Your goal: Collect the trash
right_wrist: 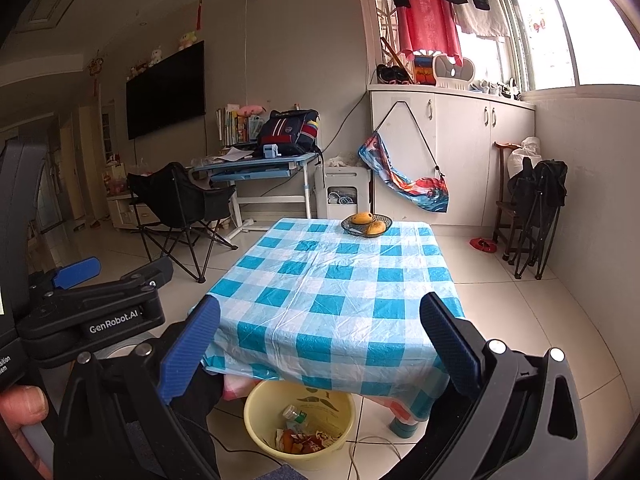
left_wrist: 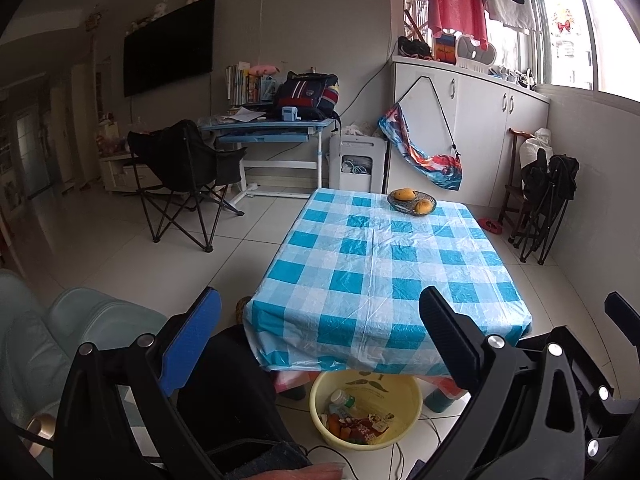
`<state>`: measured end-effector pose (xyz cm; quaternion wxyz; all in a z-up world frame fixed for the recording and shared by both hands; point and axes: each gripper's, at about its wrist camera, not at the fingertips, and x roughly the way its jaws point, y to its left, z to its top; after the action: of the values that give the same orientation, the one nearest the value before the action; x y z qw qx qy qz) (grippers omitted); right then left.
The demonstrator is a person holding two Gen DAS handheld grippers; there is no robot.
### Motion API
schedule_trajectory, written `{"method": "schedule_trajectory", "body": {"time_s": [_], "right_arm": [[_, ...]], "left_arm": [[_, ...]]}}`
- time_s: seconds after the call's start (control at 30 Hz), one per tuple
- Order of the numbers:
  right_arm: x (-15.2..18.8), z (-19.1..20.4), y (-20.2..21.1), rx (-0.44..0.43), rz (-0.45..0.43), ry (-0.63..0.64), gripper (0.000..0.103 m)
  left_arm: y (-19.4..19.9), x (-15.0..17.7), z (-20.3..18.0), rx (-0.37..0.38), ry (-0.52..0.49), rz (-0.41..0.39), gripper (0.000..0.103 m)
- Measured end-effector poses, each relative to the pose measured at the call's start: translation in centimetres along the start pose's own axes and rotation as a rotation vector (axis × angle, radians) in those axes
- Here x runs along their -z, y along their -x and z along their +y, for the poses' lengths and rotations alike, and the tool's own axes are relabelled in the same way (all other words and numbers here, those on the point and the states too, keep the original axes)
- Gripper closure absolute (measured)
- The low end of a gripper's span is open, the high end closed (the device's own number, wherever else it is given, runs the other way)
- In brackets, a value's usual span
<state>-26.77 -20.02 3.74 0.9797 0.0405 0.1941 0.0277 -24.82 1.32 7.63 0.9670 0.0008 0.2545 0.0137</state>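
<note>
A yellow basin (left_wrist: 404, 396) stands on the floor under the near edge of the table and holds trash (left_wrist: 356, 424): a small bottle and several wrappers. It also shows in the right wrist view (right_wrist: 260, 412), with the trash (right_wrist: 304, 436) inside. My left gripper (left_wrist: 320, 344) is open and empty, held above the basin at the table's near edge. My right gripper (right_wrist: 320, 348) is open and empty, in the same place. The left gripper (right_wrist: 116, 284) also shows at the left of the right wrist view.
The low table (left_wrist: 384, 272) has a blue-and-white checked cloth. A dish of mangoes (left_wrist: 412, 202) sits at its far end. A black folding chair (left_wrist: 180, 176) stands to the left, folded chairs (left_wrist: 548, 204) at the right wall, a sofa (left_wrist: 48, 340) near left. Cables lie on the floor by the basin.
</note>
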Motion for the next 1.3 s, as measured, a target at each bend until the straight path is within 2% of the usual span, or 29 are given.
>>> {"method": "schedule_trajectory", "body": {"time_s": [0.2, 1.3], "right_arm": [[0.21, -0.54, -0.39, 0.006, 0.014, -0.035, 0.007], [0.31, -0.43, -0.18, 0.000, 0.020, -0.033, 0.007]], "left_arm": [[-0.21, 0.34, -0.59, 0.003, -0.017, 0.006, 0.007], [-0.38, 0.38, -0.24, 0.000, -0.009, 0.008, 0.007]]}}
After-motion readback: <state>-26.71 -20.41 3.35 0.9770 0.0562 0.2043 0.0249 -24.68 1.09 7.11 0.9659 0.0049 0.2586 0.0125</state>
